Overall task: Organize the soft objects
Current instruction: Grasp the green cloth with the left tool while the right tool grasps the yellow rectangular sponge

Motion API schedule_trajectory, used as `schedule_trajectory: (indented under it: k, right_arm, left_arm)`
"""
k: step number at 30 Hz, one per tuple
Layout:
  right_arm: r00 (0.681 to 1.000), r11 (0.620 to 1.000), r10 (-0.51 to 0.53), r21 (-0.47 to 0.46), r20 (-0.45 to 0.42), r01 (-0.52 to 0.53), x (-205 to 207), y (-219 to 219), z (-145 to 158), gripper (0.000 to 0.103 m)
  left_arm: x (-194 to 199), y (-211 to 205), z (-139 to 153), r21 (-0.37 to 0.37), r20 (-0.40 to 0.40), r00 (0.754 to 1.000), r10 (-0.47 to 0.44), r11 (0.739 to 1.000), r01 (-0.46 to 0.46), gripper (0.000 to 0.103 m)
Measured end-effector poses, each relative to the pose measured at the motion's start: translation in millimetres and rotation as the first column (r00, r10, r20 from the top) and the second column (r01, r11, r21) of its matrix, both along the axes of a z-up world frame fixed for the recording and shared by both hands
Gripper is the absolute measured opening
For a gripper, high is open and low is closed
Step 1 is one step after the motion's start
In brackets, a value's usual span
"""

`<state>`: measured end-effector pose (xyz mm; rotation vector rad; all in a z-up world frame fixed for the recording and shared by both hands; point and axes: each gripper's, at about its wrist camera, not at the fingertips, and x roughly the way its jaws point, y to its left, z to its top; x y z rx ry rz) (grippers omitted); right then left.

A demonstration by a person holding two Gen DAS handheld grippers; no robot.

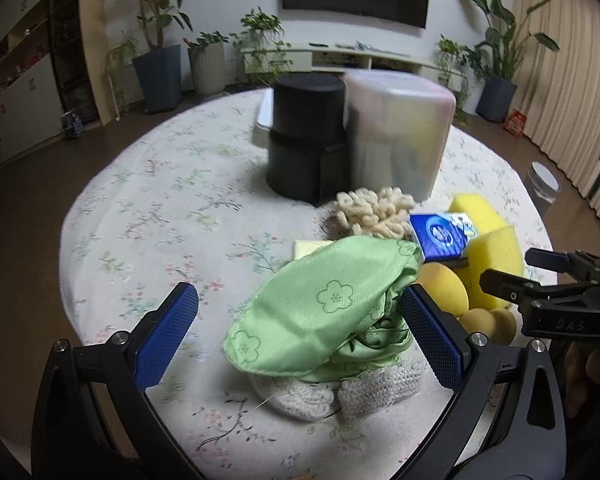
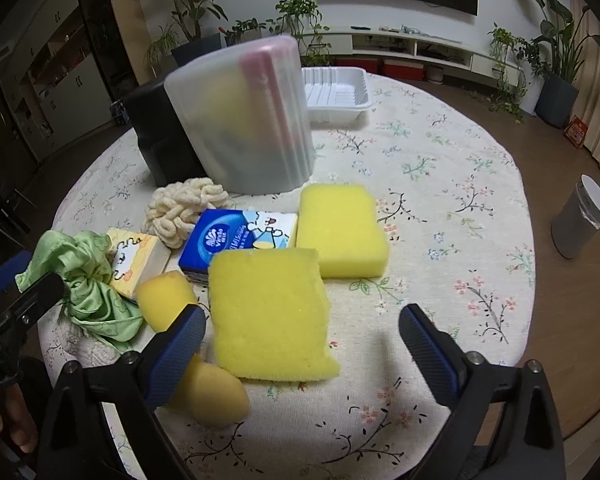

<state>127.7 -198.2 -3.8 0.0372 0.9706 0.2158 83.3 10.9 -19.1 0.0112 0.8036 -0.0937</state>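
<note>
A crumpled green cloth (image 1: pixel 324 316) lies on a white knitted cloth (image 1: pixel 340 392) between the wide-apart blue pads of my open left gripper (image 1: pixel 300 320). Behind it are a cream chenille mitt (image 1: pixel 374 210), a blue tissue pack (image 1: pixel 440 236) and yellow sponges (image 1: pixel 496 252). In the right wrist view my open right gripper (image 2: pixel 302 332) frames a square yellow sponge (image 2: pixel 268 316). A second yellow sponge (image 2: pixel 342 230), the tissue pack (image 2: pixel 236 240), a small yellow tissue pack (image 2: pixel 136 260), the green cloth (image 2: pixel 88 284) and round yellow puffs (image 2: pixel 216 396) lie around it.
A translucent plastic bin (image 2: pixel 244 120) and a black cylindrical appliance (image 1: pixel 304 140) stand mid-table on the floral tablecloth (image 2: pixel 440 184). A white tray (image 2: pixel 336 94) sits at the far edge. A grey waste bin (image 2: pixel 580 220) stands on the floor at right. The right gripper's body (image 1: pixel 556 300) shows at right.
</note>
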Motion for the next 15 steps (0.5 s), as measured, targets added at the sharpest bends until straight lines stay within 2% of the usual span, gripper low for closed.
schedule_trajectory:
  k: [7,11,12,13,14,15]
  right_arm:
    - [0.999,0.999,0.002,0.033,-0.05,0.0,10,-2,-12,0.094]
    - [0.999,0.999,0.021,0.034,-0.045,-0.019,11,0,-16,0.086]
    - [0.999,0.999,0.029,0.031,-0.039,-0.028,11,1,-16,0.084]
    - [0.999,0.999,0.039,0.033,-0.031,-0.038,10,2,-16,0.082]
    - [0.999,0.998,0.047,0.039,-0.024,-0.047,9,2,-16,0.078]
    - [0.998,0.998,0.051,0.044,-0.019,-0.051,8,2,-16,0.075]
  left_arm:
    - [6,-7,-12,-0.015,-0.034,0.999,-0.039,0.999,0.038,0.103]
    - [2,-7,-16,-0.036,-0.037,0.998,-0.048,0.998,0.047,0.101]
    - [1,-6,-17,-0.049,-0.036,0.998,-0.053,0.997,0.051,0.095]
    - [0,-6,-17,-0.071,-0.036,0.997,-0.062,0.996,0.059,0.082]
    - [-1,-4,-18,-0.115,-0.04,0.996,-0.08,0.99,0.075,0.074]
    - [-2,-3,-19,-0.141,-0.043,0.995,-0.091,0.986,0.084,0.061]
